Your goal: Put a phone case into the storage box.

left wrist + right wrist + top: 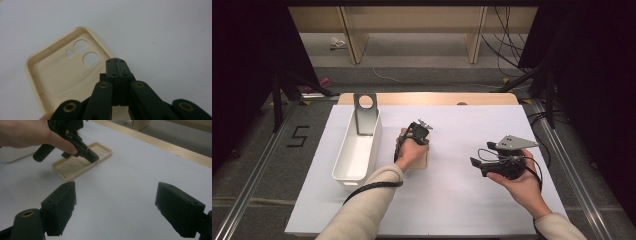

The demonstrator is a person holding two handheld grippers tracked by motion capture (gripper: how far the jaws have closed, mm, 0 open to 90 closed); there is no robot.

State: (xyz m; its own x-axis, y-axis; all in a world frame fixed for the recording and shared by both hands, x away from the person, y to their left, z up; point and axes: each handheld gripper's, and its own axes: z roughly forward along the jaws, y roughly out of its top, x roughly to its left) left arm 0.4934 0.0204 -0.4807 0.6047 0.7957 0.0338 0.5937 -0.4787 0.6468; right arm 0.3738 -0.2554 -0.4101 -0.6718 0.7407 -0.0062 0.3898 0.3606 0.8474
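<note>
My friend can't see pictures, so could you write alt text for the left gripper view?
The left gripper, jaws shut, pinches the long side wall of a cream phone case. The case lies open side up on a white table, its camera cut-outs showing.

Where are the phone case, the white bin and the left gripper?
phone case (62, 75), left gripper view, inner back panel.
white bin (343, 165), high view, left wall rim.
left gripper (115, 61), left gripper view, closed jaw tips.

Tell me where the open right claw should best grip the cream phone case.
Probably the phone case's long side wall facing the right claw, coming from above: it lies flat, hollow side up, so the raised rim is its only pinchable edge. The shut left claw sits at the camera-hole end.
</note>
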